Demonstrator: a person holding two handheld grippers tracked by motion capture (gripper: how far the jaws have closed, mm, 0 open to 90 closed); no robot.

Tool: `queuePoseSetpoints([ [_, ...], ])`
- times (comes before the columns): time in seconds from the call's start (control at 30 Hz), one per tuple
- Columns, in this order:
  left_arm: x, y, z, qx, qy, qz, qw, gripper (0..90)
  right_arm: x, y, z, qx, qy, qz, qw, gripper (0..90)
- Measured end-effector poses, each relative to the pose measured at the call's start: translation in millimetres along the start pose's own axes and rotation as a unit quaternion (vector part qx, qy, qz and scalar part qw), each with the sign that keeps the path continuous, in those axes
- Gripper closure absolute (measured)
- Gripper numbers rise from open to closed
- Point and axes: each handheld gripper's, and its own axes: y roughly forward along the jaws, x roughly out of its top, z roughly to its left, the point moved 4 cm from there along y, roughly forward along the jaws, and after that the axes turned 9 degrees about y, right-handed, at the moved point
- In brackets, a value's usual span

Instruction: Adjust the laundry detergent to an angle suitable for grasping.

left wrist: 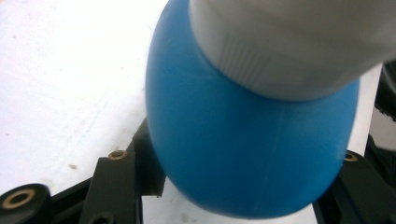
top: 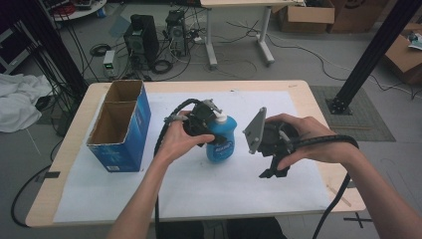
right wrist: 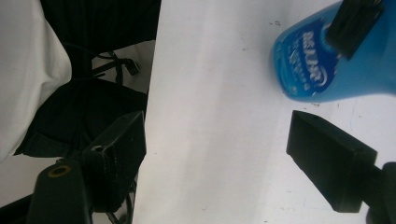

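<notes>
the left claw (top: 211,130) is clamped on the blue bottle (top: 222,144), upright mid-bench on the white sheet (top: 199,189). the right claw (top: 272,172) hangs just right of it, jaws apart, empty. the blue box (top: 122,129) stands left.

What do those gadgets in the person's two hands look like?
Both are black. The left gripper trails a thick black ribbed cable. The right gripper carries a grey three-cornered plate on top and trails a similar cable. Each ends in two blocky black jaws. The forearms are bare, with no sleeves.
</notes>
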Motion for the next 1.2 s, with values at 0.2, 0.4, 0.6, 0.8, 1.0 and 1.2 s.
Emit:
queuePoseSetpoints([
  [0.2,-10.6,-5.9,6.7,-0.02,0.076,0.023,0.9967,45.4,-0.2,1.9,-0.5,0.001,0.0,0.004,1.0,19.8],
  [0.4,-17.8,-4.7,7.5,-0.068,0.108,0.018,0.9916,45.3,1.4,2.7,-0.2,0.003,-0.001,0.003,1.0,19.8],
  [0.6,-19.1,-2.4,10.6,-0.086,0.127,0.002,0.9882,45.3,0.9,5.2,-0.5,0.005,0.0,0.004,1.0,19.8],
  [0.8,-22.7,4.5,13.9,-0.094,0.138,0.015,0.9859,45.2,-1.9,5.1,-1.7,0.003,0.004,0.004,1.0,19.8],
  [1.0,-23.5,7.8,14.1,-0.092,0.145,0.012,0.9851,44.9,-3.8,6.6,-2.2,0.005,0.006,0.003,1.0,19.8],
  [1.2,-27.3,7.2,16.7,-0.095,0.132,0.007,0.9867,44.7,-4.6,7.3,-2.6,0.005,0.007,0.002,1.0,19.8],
])
